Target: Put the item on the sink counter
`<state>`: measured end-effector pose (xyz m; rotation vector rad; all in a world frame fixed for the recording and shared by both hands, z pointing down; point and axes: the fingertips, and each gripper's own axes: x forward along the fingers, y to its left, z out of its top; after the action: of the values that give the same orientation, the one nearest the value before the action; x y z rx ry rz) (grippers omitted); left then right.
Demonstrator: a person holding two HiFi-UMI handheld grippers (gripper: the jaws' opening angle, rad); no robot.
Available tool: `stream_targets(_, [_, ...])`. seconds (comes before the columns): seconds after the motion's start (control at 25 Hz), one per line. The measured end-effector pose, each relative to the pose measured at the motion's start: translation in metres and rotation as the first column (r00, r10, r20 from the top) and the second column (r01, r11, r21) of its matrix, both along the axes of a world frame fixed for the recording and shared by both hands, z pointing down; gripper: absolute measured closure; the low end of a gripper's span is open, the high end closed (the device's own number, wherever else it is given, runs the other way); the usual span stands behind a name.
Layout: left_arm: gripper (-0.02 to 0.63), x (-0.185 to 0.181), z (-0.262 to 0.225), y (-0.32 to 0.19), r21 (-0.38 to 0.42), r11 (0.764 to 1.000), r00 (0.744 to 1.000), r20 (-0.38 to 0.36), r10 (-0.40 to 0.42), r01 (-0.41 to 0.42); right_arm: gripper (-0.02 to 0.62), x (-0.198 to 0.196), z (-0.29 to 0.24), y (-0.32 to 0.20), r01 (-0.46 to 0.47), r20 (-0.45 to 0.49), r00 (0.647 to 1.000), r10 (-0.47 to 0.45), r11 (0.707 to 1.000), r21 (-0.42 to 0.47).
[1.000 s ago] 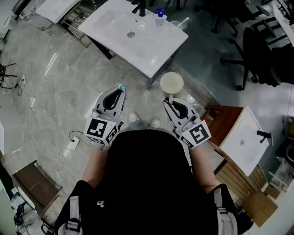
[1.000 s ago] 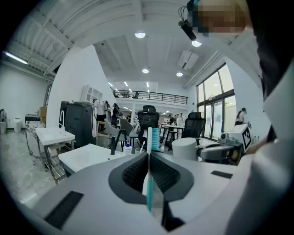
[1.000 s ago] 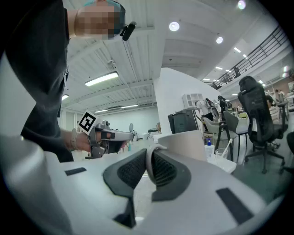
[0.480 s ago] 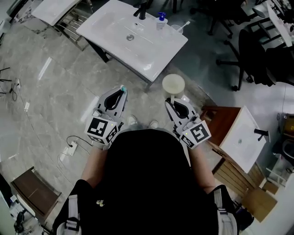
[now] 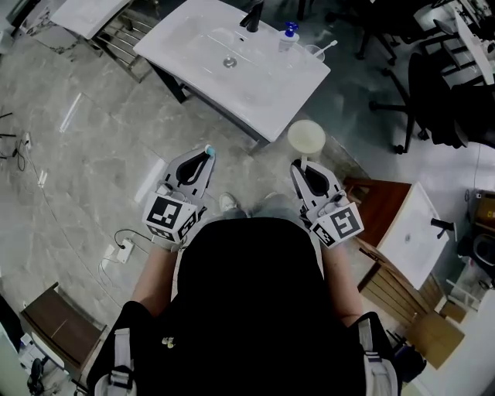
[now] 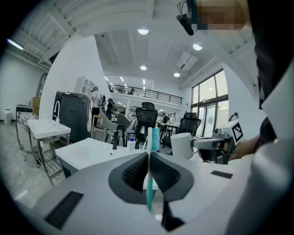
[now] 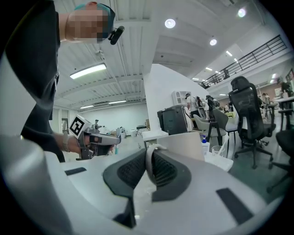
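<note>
My left gripper (image 5: 204,157) is shut on a teal toothbrush (image 6: 149,170), which stands upright between the pads with its bristle head (image 5: 207,148) above the fingertips. My right gripper (image 5: 303,164) is shut on the handle (image 7: 149,166) of a cream mug (image 5: 306,136); the mug body (image 7: 184,145) sits just beyond the jaws. Both are held in front of the person's chest, short of the white sink counter (image 5: 203,71). The left gripper view also shows the mug (image 6: 181,145) off to the right.
On the counter stand a black faucet (image 5: 251,15), a blue-capped bottle (image 5: 288,35) and a clear glass (image 5: 320,51). Office chairs (image 5: 433,93) crowd the right. A second basin (image 5: 414,232) on a wooden stand is at the right, a power strip (image 5: 122,247) on the floor.
Both grips hold unchanged. The right gripper and mug have drifted slightly right, and the sink counter sits a little further right in the head view.
</note>
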<state>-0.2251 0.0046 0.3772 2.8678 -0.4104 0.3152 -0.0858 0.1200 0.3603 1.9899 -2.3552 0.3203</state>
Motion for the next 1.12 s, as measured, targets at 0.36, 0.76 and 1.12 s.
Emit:
stream_targets(0.36, [0.575, 0.035, 0.014, -0.021, -0.016, 0.999, 0.998, 0.033, -0.050, 0.050, 0.548, 0.043, 0.014, -0.033, 0.050, 0.038, 0.998, -0.049, 0.999, -0.009])
stream_targets(0.76, [0.575, 0.100, 0.006, -0.046, -0.037, 0.974, 0.974, 0.053, -0.219, 0.222, 0.548, 0.118, 0.029, -0.075, 0.219, 0.086, 0.972, -0.218, 0.976, -0.004])
stream_targets(1.12, [0.575, 0.138, 0.000, -0.042, -0.003, 0.928, 0.923, 0.102, -0.371, 0.373, 0.548, 0.166, 0.045, -0.092, 0.353, 0.141, 0.926, -0.350, 0.936, 0.006])
